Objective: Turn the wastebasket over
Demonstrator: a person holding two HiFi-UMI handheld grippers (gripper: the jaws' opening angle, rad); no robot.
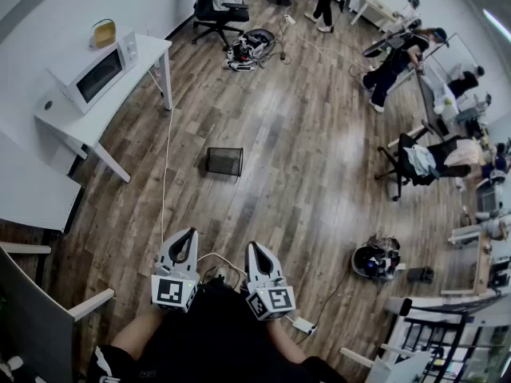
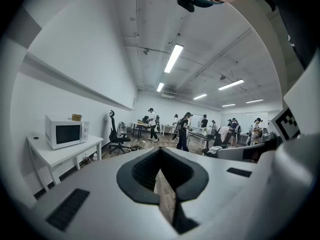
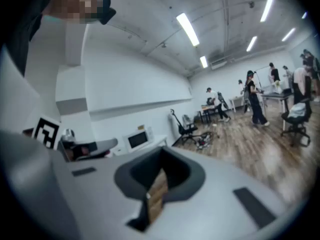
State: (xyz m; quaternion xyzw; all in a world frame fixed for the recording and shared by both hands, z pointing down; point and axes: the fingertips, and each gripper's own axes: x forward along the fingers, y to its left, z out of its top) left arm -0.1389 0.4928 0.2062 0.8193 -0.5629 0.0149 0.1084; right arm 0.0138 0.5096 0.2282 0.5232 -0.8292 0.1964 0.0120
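The wastebasket [image 1: 224,161], a small black mesh one, stands alone on the wooden floor in the head view, well ahead of both grippers. I cannot tell which way its mouth faces. My left gripper [image 1: 189,232] and right gripper [image 1: 252,246] are held side by side close to my body, both pointing forward toward it and far short of it. Each has its jaws together with nothing between them. In the left gripper view the left gripper [image 2: 160,150] shows only a sliver of floor through its jaws, as does the right gripper [image 3: 162,152] in its own view. Neither gripper view shows the wastebasket.
A white table [image 1: 148,48] with a microwave [image 1: 94,72] stands at the left, and a white cable [image 1: 165,174] runs from it down the floor. An office chair [image 1: 217,10] and clutter lie far ahead. People and desks fill the right side. A dark bag [image 1: 375,259] sits at lower right.
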